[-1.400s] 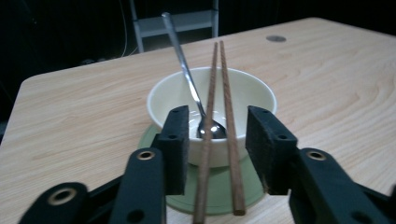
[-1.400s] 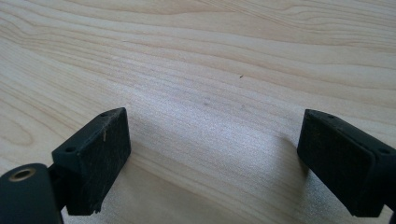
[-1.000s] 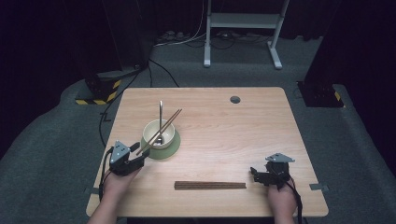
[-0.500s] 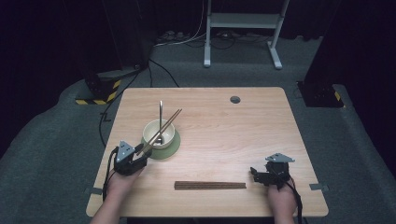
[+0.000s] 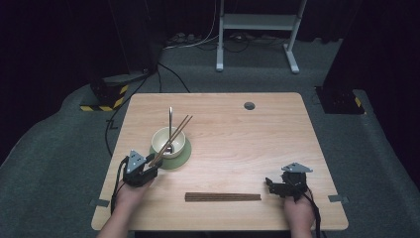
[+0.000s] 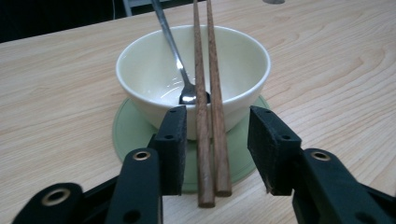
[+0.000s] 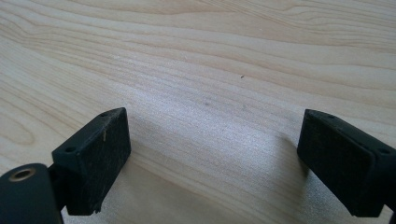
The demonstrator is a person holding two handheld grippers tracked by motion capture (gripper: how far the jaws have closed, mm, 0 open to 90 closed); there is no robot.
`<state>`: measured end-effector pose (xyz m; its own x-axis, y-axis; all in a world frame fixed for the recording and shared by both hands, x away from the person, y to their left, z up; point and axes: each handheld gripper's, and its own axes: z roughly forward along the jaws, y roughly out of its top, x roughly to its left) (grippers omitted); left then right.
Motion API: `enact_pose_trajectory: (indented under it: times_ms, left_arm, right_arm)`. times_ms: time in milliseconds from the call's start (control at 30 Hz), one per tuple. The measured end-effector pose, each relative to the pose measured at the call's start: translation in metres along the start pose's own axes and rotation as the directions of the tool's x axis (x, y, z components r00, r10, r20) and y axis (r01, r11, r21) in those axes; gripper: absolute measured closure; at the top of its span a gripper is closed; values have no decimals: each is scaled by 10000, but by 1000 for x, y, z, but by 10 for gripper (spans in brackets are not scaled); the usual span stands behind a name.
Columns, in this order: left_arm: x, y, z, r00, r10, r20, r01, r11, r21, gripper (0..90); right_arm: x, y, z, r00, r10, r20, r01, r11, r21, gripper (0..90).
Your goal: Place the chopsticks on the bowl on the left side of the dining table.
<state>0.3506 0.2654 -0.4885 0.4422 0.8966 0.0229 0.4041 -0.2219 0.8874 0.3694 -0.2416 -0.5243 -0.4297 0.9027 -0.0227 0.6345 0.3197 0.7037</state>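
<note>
Chopsticks (image 6: pixel 208 116) lean on the bowl (image 6: pixel 140 79) rim, lower ends between the left gripper (image 6: pixel 217 140) pads; jaws have just been closing, not yet touching wood, so grasp looks imminent. Right gripper (image 7: pixel 212 154) gapes over bare counter (image 7: pixel 210 56)

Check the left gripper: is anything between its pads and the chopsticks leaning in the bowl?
Nothing visible. The left gripper has been closing and its jaws straddle the chopsticks that lean on the bowl; small bare gaps remain at each pad, more on the right.
</note>
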Motion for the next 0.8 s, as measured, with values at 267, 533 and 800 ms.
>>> enact_pose_trajectory:
  times_ms: [267, 533, 800]
  left_arm:
    - [-1, 0, -1, 9997, 159, 163, -158, 9999, -47, 754]
    - [-2, 0, -2, 9988, 280, 411, -278, 9996, -64, 762]
    - [-7, 0, -3, 9972, 344, 670, -343, 9994, -27, 763]
  right_arm:
    - [1, 0, 0, 10000, 61, -17, -61, 10000, 21, 97]
    - [0, 0, 0, 10000, 15, -18, -15, 10000, 10, 97]
    - [1, 0, 0, 10000, 20, -2, -20, 10000, 5, 97]
